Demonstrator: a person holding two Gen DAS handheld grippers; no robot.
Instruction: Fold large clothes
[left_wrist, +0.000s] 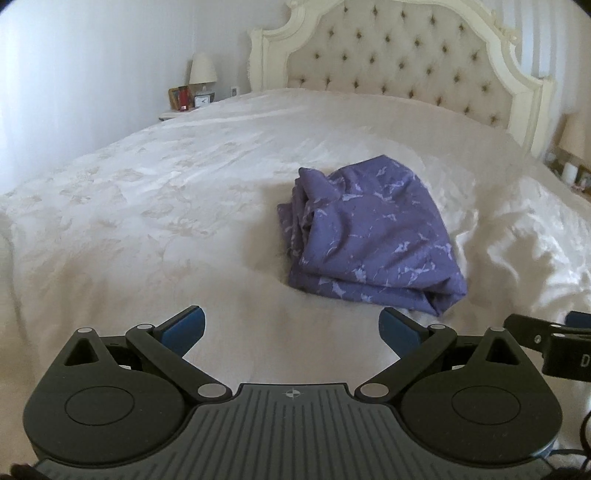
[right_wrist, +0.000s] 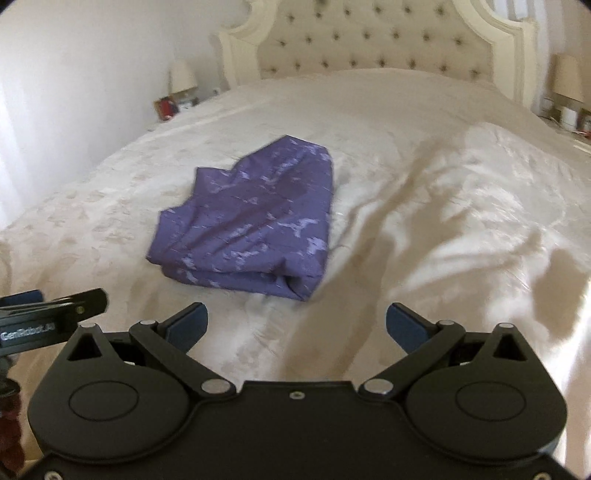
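Note:
A purple garment with a pale print (left_wrist: 369, 236) lies folded into a compact bundle on the white bed cover (left_wrist: 147, 206). It also shows in the right wrist view (right_wrist: 251, 221). My left gripper (left_wrist: 291, 328) is open and empty, above the cover just short of the bundle's near edge. My right gripper (right_wrist: 295, 325) is open and empty, near the bundle's near right corner. The right gripper's tip shows at the right edge of the left wrist view (left_wrist: 546, 339). The left gripper's tip shows at the left edge of the right wrist view (right_wrist: 48, 310).
A tufted cream headboard (left_wrist: 399, 55) stands at the far end of the bed. A nightstand with a lamp (left_wrist: 202, 70), clock and frames is at the far left. Another lamp (right_wrist: 567, 79) is at the far right. The cover is rumpled to the right (right_wrist: 498, 221).

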